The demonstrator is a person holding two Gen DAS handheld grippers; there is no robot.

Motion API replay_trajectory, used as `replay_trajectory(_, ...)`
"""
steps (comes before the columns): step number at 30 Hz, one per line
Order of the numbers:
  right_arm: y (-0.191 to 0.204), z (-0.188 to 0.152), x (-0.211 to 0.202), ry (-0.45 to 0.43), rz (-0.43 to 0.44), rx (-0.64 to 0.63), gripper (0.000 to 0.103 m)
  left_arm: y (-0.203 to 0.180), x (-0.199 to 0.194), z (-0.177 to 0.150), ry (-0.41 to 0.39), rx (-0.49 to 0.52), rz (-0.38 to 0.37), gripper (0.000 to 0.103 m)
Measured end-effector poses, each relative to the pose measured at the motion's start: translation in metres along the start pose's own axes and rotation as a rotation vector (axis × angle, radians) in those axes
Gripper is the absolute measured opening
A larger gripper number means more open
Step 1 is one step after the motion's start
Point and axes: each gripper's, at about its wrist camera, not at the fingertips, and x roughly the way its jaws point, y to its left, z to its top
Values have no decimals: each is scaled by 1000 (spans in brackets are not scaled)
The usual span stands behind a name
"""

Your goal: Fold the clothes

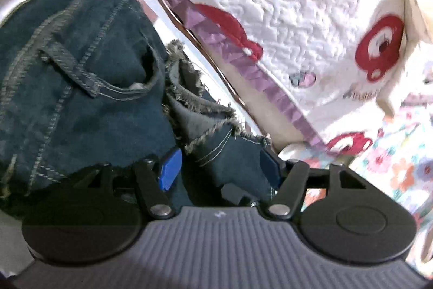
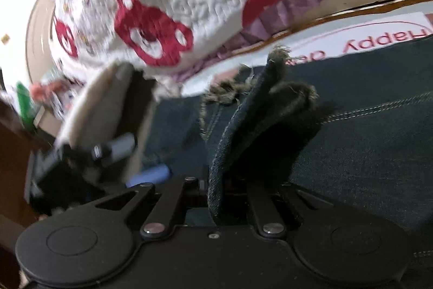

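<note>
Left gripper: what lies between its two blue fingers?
A frayed fold of the dark jeans lies between the blue fingers of the left gripper; this shows in the left wrist view.

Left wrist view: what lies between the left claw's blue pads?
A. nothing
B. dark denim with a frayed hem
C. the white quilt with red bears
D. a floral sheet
B: the denim fills the gap of the left claw, its frayed hem just ahead; the quilt lies beyond.
</note>
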Motion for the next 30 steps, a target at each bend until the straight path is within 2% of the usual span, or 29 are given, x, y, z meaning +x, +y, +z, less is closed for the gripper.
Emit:
replay_trajectory(5, -1, -15, 0, -8, -38, -89, 9, -10, 26, -14, 49, 52, 32, 65)
replay_trajectory(9, 2, -22, 6, -11, -59, -125, 10, -24, 41, -24, 63, 208, 70, 67)
replay_trajectory(11, 5, -23, 1, -29, -38, -148, 10, -30, 48, -27, 57, 272, 94, 67)
replay_trajectory(13, 1, -22, -5, -42, 10, -142, 10, -26, 53, -27, 36, 247, 104, 67)
replay_trajectory(16, -7, -22, -13, -46, 80, -128, 10, -22, 53, -25, -14, 175, 77, 68)
replay_trajectory(18, -7, -23, -15, -48, 90, -139, 10, -21, 54, -24, -43, 132, 62, 78)
replay_trajectory(19, -6, -24, -15, -50, 93, -146, 10, -22, 57, -26, -44, 135, 68, 78)
replay_trajectory(20, -5, -25, -16, -51, 95, -153, 10, -24, 60, -27, -44, 138, 74, 75)
replay_trajectory(21, -5, -25, -16, -52, 98, -160, 10, -26, 62, -29, -45, 153, 87, 55)
replay_trajectory(22, -4, -26, -17, -54, 101, -167, 10, -30, 66, -33, -48, 216, 130, 42)
replay_trajectory(23, -3, -27, -17, -55, 104, -174, 10, -36, 69, -37, -49, 292, 175, 19)
replay_trajectory(24, -2, -27, -18, -57, 106, -180, 10, -42, 72, -41, -51, 368, 219, 14)
replay_trajectory(27, 0, -29, -20, -61, 115, -201, 10, -63, 75, -48, -76, 557, 300, 11)
replay_trajectory(30, 2, -31, -21, -65, 123, -221, 10, -80, 66, -40, -115, 624, 305, 11)
